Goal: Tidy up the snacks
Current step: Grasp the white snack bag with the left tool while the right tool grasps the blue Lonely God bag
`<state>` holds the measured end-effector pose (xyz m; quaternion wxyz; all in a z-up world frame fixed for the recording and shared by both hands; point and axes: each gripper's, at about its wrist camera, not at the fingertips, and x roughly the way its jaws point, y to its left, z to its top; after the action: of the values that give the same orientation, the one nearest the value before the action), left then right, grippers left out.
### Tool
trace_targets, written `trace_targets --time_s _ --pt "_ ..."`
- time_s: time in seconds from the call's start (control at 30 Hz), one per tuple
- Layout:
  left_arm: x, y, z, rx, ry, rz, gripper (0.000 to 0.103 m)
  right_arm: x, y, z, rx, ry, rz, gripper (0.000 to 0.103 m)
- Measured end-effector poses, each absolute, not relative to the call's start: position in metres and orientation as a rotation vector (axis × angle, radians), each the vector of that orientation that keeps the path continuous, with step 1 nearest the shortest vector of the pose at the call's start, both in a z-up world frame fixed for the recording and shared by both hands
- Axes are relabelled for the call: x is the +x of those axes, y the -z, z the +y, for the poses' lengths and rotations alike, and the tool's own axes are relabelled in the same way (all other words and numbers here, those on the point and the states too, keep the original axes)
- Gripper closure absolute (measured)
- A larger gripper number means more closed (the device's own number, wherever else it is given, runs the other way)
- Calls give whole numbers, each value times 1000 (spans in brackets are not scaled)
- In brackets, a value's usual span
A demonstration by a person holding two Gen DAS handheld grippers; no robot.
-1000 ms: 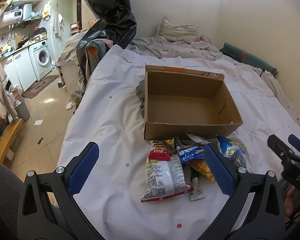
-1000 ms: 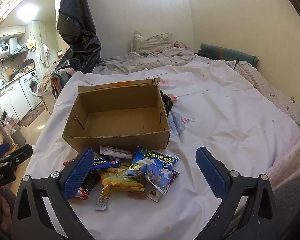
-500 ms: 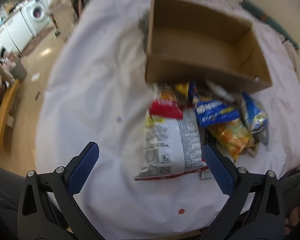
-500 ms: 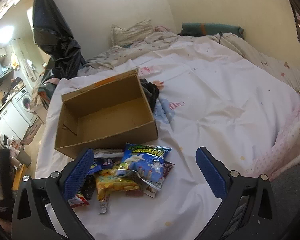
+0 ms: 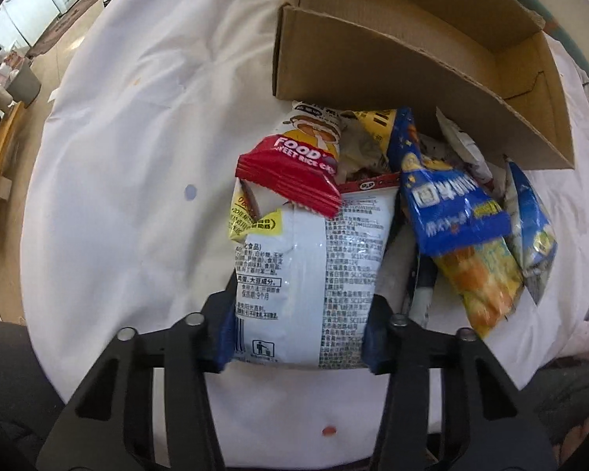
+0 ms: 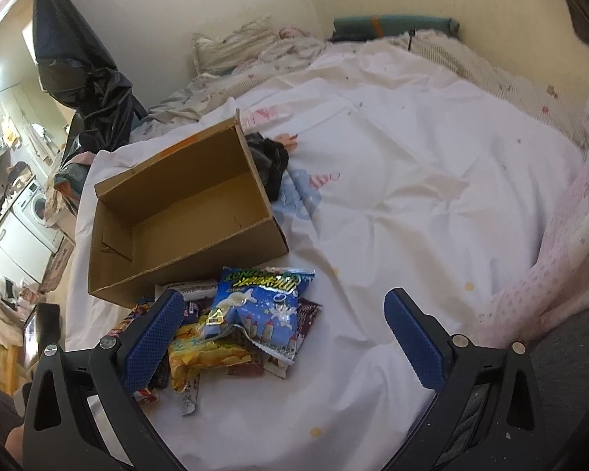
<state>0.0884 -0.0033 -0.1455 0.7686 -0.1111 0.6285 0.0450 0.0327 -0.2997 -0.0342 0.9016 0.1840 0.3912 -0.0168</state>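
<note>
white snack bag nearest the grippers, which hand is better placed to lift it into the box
Left. The left gripper has its jaws closing around the white snack bag, one finger on each side. The right gripper hangs open over the sheet, holding nothing. The cardboard box sits just beyond.

My left camera looks steeply down, very close over the heap of bright foil snack packets [image 5: 373, 204] on the white bedsheet [image 5: 129, 125], with the open brown cardboard box [image 5: 432, 74] just beyond. My right camera sits farther back and higher, angled down across the bed toward the far wall. Both views share the packets [image 6: 251, 322], box [image 6: 184, 212] and sheet [image 6: 412, 196].
</note>
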Motion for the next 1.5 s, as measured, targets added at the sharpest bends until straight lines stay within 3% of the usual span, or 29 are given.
trace_targets --time_s 0.33,0.6,1.27,1.3,1.33,1.37,1.43,1.5 --pt "35 114 5 -165 -59 1372 60 93 87 -321 765 -113 1162 0" --pt "31 64 17 -121 -124 1186 61 144 131 -301 691 -98 1394 0" --pt "46 69 19 -113 -144 1124 61 160 137 -248 478 -150 1398 2" --pt "46 69 19 -107 -147 1121 61 161 139 -246 460 -150 1404 4" --pt "45 69 19 -104 -153 1118 61 163 141 -245 453 -150 1412 19" --pt "45 70 19 -105 -155 1116 60 164 143 -244 443 -151 1424 26" --pt "46 69 22 -111 -156 1119 61 158 144 -243 454 -161 1418 36" --pt "47 66 25 -114 -159 1117 61 156 136 -248 468 -174 1412 40"
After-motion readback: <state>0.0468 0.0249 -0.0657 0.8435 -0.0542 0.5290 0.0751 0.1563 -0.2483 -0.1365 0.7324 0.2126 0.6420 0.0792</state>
